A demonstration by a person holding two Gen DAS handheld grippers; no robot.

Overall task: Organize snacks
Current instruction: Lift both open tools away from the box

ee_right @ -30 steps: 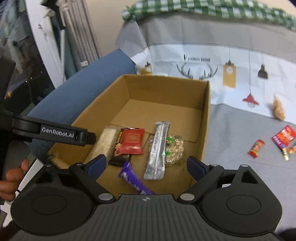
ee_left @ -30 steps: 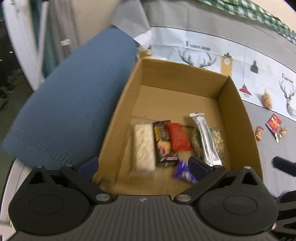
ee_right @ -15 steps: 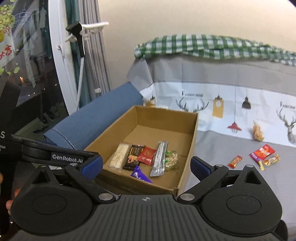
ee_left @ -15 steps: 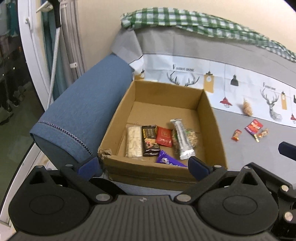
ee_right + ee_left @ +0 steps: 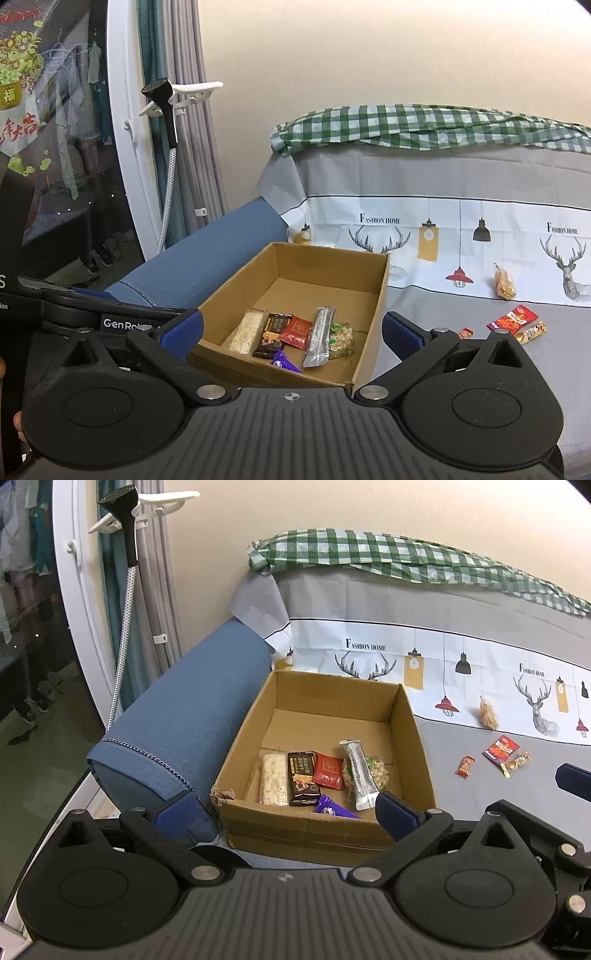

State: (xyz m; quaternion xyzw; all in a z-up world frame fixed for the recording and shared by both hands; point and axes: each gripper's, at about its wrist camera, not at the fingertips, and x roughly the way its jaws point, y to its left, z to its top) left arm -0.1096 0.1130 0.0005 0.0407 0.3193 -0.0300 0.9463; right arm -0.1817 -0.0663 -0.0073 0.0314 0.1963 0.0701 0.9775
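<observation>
An open cardboard box (image 5: 413, 734) (image 5: 380, 295) sits on the grey sofa cover. Inside lie a pale rice bar (image 5: 274, 777), a dark chocolate pack (image 5: 302, 777), a red packet (image 5: 328, 771), a silver stick (image 5: 357, 771), a nut cake (image 5: 378, 771) and a purple wrapper (image 5: 332, 808). Loose snacks lie to the right: a small red candy (image 5: 465, 766), a red packet (image 5: 500, 747), a gold bar (image 5: 515, 763) and a puffed snack bag (image 5: 488, 712). My left gripper (image 5: 284, 810) is open and empty, held back above the box's near edge. My right gripper (image 5: 291, 328) is open and empty, further back.
A blue sofa armrest (image 5: 184, 720) lies left of the box. The sofa back (image 5: 443, 609) with a green checked cloth (image 5: 406, 557) rises behind. A steamer hose and curtain (image 5: 125, 590) stand at the left. The left gripper's body (image 5: 92, 314) shows at the left of the right wrist view.
Both grippers have pulled back and up from the box, so the box looks smaller and more of the sofa shows. Both stayed open and empty.
</observation>
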